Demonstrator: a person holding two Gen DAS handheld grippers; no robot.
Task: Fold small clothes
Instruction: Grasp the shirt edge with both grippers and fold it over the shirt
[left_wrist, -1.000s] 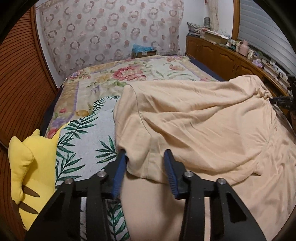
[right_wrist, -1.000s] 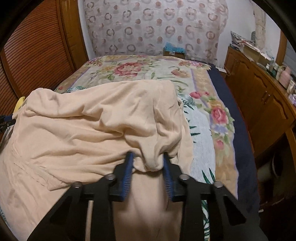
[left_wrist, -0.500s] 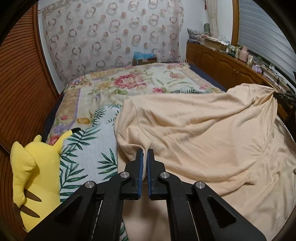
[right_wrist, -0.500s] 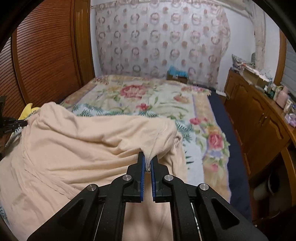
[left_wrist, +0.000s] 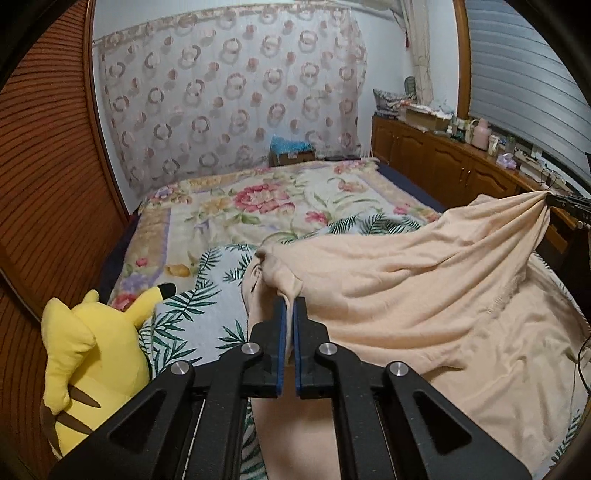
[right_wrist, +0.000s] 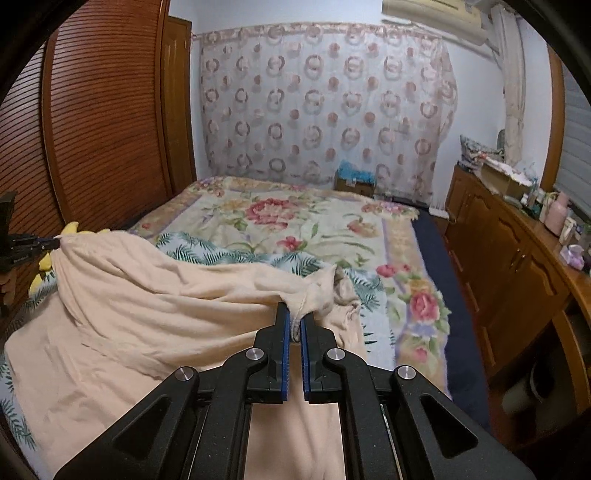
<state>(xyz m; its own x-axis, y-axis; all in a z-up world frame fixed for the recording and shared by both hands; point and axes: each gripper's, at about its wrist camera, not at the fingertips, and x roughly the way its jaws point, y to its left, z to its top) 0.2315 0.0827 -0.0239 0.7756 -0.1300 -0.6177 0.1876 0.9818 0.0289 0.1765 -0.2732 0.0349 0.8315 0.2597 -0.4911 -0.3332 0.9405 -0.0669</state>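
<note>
A peach garment (left_wrist: 424, 288) lies on the bed, its far edge lifted at both corners. My left gripper (left_wrist: 289, 301) is shut on the garment's left corner and holds it above the bed. My right gripper (right_wrist: 294, 314) is shut on the right corner of the garment (right_wrist: 166, 306), also raised. The cloth hangs stretched between the two grippers. The right gripper shows in the left wrist view (left_wrist: 569, 206) at the far right. The left gripper shows in the right wrist view (right_wrist: 26, 245) at the far left.
The bed (left_wrist: 258, 206) has a floral and leaf-print cover. A yellow plush toy (left_wrist: 88, 354) sits at its left edge against a wooden slatted wardrobe (right_wrist: 92, 129). A wooden cabinet (right_wrist: 517, 258) with clutter runs along the right. A box (left_wrist: 291, 153) stands at the far end.
Both grippers closed on the garment's corners and lifted them up and back toward me. The cloth now hangs taut between them, baring more bed cover beyond.
</note>
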